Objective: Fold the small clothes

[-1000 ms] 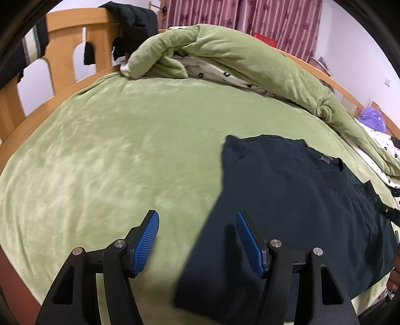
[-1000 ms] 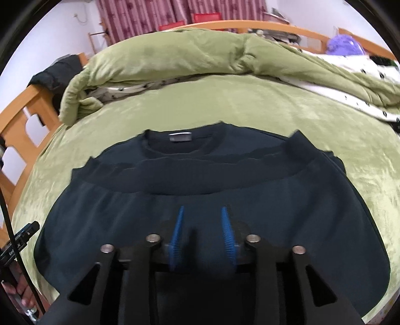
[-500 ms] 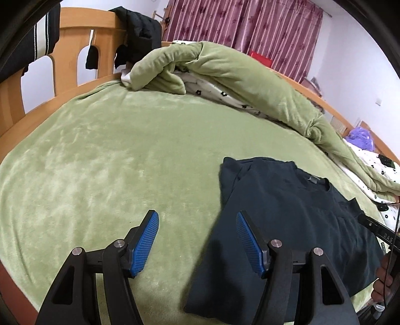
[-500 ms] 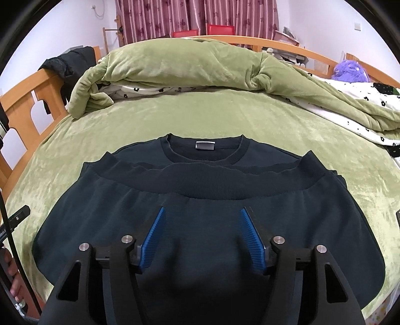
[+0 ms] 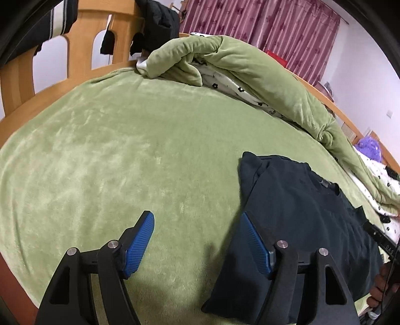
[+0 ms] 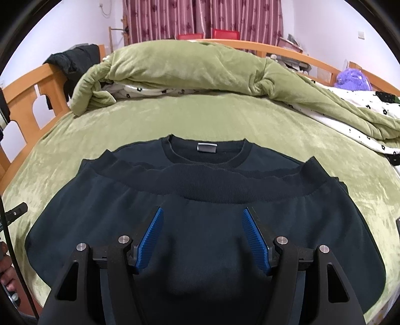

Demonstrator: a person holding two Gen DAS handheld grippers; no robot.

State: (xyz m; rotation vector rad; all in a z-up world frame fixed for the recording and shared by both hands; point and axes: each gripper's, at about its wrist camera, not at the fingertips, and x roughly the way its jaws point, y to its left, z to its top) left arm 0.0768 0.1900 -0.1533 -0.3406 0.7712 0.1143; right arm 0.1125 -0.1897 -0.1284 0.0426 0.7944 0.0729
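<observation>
Garment: dark sweatshirt (image 6: 200, 220) lies flat on the green bed cover (image 5: 112, 155), folded once so the ribbed hem (image 6: 225, 187) sits just below the collar (image 6: 205, 156); grey neck label (image 6: 206, 148) visible.
Left gripper (image 5: 197, 240): jaws spread wide, holding nothing; positioned over the sweatshirt's left edge, one blue pad over bare cover, the other over dark cloth.
Right gripper (image 6: 202, 237): jaws spread wide, empty, above the middle of the folded sweatshirt.
Surroundings: bunched green quilt (image 6: 187, 70) behind the garment; wooden bed frame (image 5: 75, 50); red curtains (image 6: 200, 17) at the far wall.
</observation>
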